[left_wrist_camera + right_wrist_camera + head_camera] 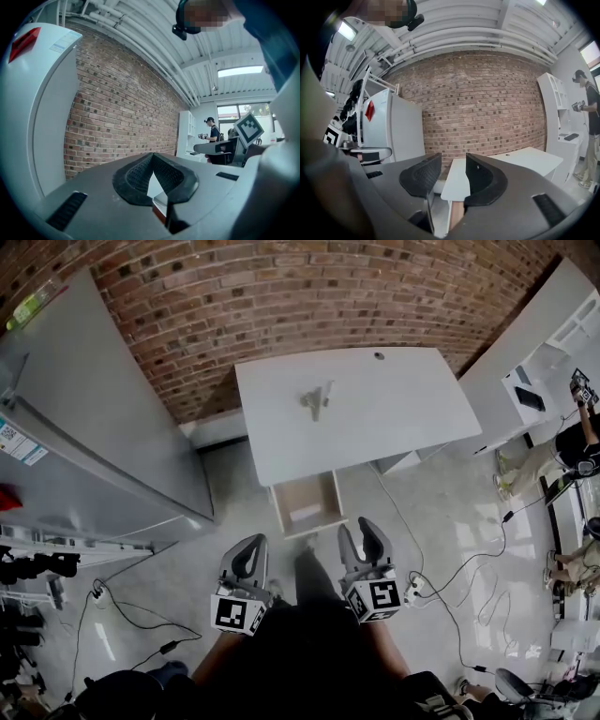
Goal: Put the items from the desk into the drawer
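Note:
A small pale grey item lies near the middle of the white desk; I cannot tell what it is. Below the desk's front edge, a wooden drawer is pulled out and looks empty. Both grippers hang over the floor in front of the drawer, well short of the desk. My left gripper is shut, its tips touching with nothing between them. My right gripper is open, and only the desk shows through its gap.
A tall white fridge stands at the left against the brick wall. White shelving and a person are at the right. Cables trail across the floor on both sides of me.

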`<state>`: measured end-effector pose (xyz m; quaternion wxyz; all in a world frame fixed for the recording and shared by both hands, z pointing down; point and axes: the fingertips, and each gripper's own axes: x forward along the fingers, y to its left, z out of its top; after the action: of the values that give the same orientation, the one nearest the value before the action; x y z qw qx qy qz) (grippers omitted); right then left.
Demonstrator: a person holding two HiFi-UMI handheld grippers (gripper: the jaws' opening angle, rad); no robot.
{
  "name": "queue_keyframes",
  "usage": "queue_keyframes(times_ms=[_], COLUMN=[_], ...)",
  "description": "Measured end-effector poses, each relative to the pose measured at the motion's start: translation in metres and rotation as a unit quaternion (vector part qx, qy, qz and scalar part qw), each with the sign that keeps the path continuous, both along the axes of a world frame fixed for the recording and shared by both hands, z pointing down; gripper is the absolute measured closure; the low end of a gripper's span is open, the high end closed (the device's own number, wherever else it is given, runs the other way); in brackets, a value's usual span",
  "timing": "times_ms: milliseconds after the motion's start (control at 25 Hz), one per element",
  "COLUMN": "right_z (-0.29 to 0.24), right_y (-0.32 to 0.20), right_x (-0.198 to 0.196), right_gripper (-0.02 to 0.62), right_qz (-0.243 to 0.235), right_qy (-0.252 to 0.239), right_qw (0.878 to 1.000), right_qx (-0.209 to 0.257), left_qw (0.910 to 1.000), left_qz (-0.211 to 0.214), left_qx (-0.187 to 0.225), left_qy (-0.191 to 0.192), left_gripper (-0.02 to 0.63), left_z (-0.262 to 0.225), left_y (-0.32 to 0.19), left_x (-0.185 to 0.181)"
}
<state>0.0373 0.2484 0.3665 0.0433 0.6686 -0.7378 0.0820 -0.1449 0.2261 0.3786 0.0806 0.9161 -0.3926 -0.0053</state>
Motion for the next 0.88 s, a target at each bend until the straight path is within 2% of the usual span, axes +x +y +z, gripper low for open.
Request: queue_keyframes(times_ms=[600,880], right_z=[0.007,0.006], right_y=[-0.142,-0.187], right_x=[0.091,0.112], right_gripper=[0.446,0.453], right_qz=[-0.033,-0.066], right_qy=[-0.009,-0.003], right_qw=[0.999,0.998], right_qx=[-0.008,-0.007], left_qw=[0.9996,0.9993], left_qz=[-0.027,-0.033], left_qx=[0.006,0.003], left_qy=[-0.004,-0.015], left_gripper=[0.606,0.606], left_z=[-0.008,-0.009], left_y=[-0.129,-0.155], left_x=[0.098,0.129])
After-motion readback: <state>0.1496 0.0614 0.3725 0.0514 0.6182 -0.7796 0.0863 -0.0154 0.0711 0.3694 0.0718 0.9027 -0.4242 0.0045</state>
